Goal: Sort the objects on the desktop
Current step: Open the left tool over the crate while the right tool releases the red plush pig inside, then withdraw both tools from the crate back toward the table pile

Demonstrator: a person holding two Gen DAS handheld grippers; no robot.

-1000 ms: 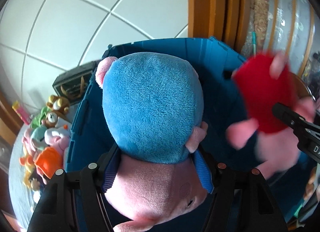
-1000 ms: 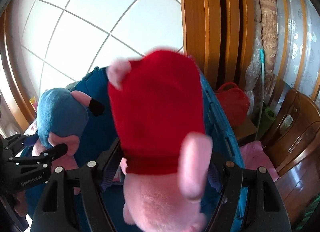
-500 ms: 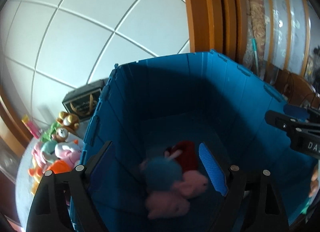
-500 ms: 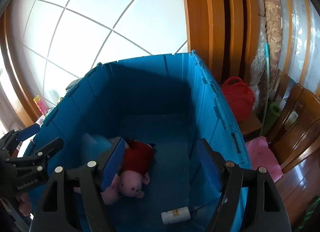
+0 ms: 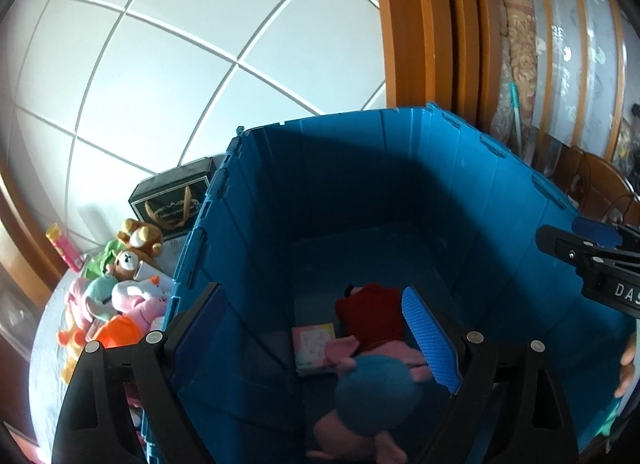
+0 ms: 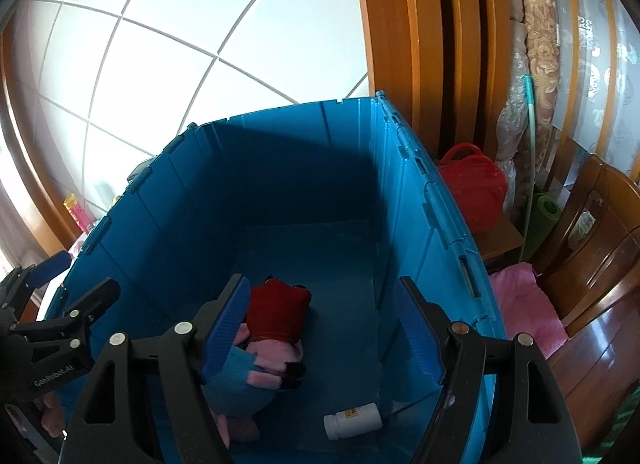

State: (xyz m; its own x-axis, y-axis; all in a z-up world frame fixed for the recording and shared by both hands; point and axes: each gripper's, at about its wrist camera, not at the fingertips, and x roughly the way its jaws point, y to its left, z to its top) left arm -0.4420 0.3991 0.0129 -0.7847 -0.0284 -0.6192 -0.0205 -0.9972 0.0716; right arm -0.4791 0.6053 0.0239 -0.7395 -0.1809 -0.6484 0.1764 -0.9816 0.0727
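Blue crate (image 6: 404,199) now has both plush pigs on its floor, red-dress one (image 6: 276,312) touching the blue-dress one (image 5: 376,388). My left gripper (image 5: 316,328) is opening wider, nothing between; right gripper (image 6: 320,324) spread, empty too.

Two black plastic two-finger grippers: the left gripper (image 5: 320,344) and the right gripper (image 6: 322,328) each carry ribbed blue pads (image 5: 430,340) on angular arms fixed with silver round screws (image 6: 183,328); white lettering (image 6: 52,378) marks one side.
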